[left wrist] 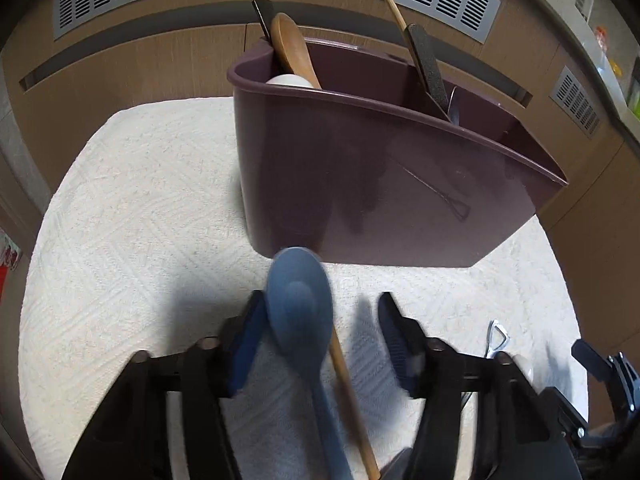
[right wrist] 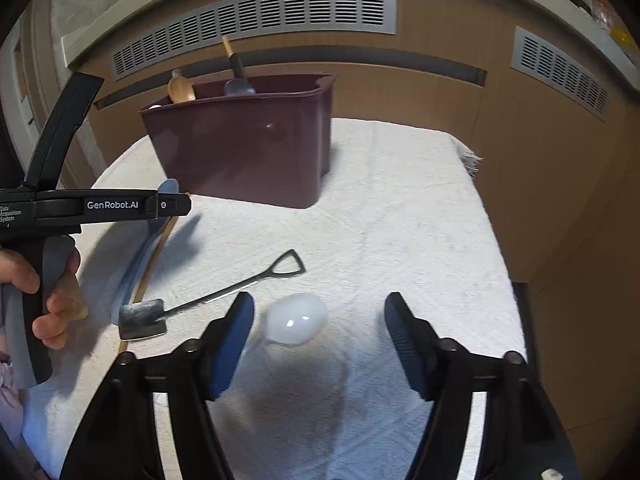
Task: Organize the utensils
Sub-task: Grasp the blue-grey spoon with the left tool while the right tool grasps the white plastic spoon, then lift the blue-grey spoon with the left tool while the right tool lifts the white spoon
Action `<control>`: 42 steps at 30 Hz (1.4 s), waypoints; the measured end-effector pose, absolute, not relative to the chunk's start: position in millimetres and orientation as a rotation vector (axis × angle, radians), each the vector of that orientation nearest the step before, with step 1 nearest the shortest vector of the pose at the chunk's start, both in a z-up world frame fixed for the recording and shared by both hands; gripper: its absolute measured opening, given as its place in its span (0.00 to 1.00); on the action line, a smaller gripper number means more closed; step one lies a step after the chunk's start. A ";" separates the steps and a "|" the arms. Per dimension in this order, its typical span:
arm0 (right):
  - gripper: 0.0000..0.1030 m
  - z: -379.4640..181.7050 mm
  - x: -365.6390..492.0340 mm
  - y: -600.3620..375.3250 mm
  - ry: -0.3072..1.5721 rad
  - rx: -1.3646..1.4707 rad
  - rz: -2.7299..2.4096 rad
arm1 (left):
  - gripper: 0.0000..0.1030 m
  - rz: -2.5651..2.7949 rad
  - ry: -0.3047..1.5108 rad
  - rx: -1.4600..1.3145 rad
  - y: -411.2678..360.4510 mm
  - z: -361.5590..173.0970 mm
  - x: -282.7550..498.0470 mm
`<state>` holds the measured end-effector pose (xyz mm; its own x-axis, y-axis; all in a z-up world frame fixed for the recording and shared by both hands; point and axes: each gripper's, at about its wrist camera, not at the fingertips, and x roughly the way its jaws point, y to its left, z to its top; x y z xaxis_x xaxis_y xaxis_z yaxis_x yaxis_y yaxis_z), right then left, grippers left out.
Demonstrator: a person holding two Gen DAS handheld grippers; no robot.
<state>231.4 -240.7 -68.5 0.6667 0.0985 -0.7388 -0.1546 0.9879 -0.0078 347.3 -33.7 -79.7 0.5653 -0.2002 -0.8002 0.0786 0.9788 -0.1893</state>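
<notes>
Left gripper point(left wrist: 320, 344) open, jaws wide, over blue spoon point(left wrist: 300, 312) and wooden stick point(left wrist: 352, 400) lying on white cloth point(left wrist: 140, 200); neither gripped. Spoon bowl sits just short of maroon caddy point(left wrist: 360, 184), which holds a wooden spoon point(left wrist: 290, 48). Right gripper point(right wrist: 320, 340) open above a translucent white spoon point(right wrist: 296, 318). Bare cloth right of it, running to the frayed edge. Only the right view shows the shovel-shaped utensil point(right wrist: 224, 296).

Bin point(right wrist: 248, 148) at towel's point(right wrist: 400, 220) far end, shovel spoon point(right wrist: 208, 300) left of ladle point(right wrist: 296, 318)
</notes>
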 end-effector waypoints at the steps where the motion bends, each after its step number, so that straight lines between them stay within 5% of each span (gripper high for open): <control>1: 0.70 -69.1 231.3 -243.8 0.835 -0.060 0.131 | 0.36 -0.166 0.956 -0.143 -33.2 -81.0 347.3; 15: 0.72 -91.1 259.0 -219.4 1.015 0.081 0.069 | 0.35 -0.204 0.809 -0.094 -5.3 -56.6 269.3; 21: 0.48 -93.2 261.0 -191.1 0.960 -0.034 0.055 | 0.35 -0.207 0.781 -0.142 11.1 -51.0 253.7; 23: 0.31 -93.0 260.6 -182.9 0.933 -0.088 0.071 | 0.35 -0.208 0.778 -0.146 15.7 -50.4 249.8; 42: 0.31 -46.7 219.5 -195.5 0.776 -0.092 0.228 | 0.35 -0.228 0.726 -0.135 4.8 -24.0 220.0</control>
